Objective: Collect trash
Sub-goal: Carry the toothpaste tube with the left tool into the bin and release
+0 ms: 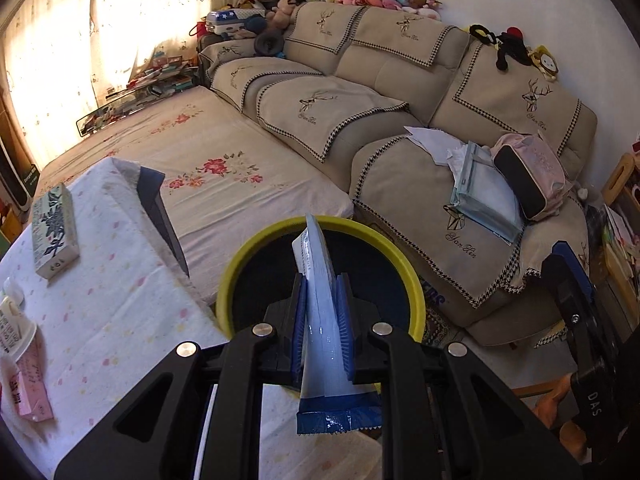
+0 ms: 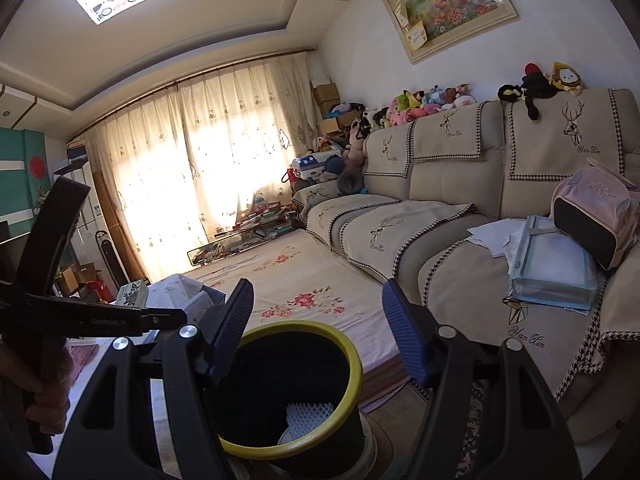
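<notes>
My left gripper (image 1: 322, 304) is shut on a blue and white plastic wrapper (image 1: 320, 332) and holds it upright over the mouth of the yellow-rimmed black trash bin (image 1: 256, 248). My right gripper (image 2: 318, 332) is open and empty, its jaws spread wide just above the same bin (image 2: 352, 352). White foam netting (image 2: 308, 416) lies at the bottom of the bin. On the table a flowered box (image 1: 54, 232), a white tube (image 1: 10, 320) and a pink carton (image 1: 32, 380) lie to the left.
The table has a white dotted cloth (image 1: 120, 320). Behind the bin is a flowered mattress (image 1: 224, 176) and a beige sofa (image 1: 400, 72) with papers and a pink bag (image 1: 532, 172). The right gripper's body (image 1: 580, 320) shows at the right edge.
</notes>
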The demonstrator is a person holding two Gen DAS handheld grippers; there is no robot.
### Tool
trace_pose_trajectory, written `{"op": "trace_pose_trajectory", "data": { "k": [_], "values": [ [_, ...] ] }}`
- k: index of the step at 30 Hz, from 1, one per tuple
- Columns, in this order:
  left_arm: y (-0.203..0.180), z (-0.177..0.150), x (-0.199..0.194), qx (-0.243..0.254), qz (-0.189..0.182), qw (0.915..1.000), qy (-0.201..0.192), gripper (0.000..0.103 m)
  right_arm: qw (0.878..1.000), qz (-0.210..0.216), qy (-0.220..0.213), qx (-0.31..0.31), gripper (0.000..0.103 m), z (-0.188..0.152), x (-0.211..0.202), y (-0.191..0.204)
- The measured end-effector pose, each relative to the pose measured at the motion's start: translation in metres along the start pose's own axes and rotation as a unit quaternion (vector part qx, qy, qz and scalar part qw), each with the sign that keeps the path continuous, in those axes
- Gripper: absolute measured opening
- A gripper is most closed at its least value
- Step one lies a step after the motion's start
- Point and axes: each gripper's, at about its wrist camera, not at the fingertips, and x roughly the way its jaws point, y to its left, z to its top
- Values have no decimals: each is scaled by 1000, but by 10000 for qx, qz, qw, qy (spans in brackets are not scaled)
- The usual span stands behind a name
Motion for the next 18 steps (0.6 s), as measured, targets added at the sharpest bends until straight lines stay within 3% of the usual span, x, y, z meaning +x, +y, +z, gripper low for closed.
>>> {"op": "trace_pose_trajectory", "data": {
  "k": [7,10,15,18],
  "values": [
    [1,7,42,-140,-173,9996,200,21,9999,-106,-23,90,64,1,0,-10],
    [6,4,46,-222,-194,9994,184,32,9999,-119,-6,74,64,1,2,-8],
    [24,-11,26,-243,-94,9996,-48,34,10000,-60,48,61,64,-1,3,2],
    [37,-22,4,-333,30,9990,-299,42,9999,34,105,1,64,-2,7,13]
  ]
}}
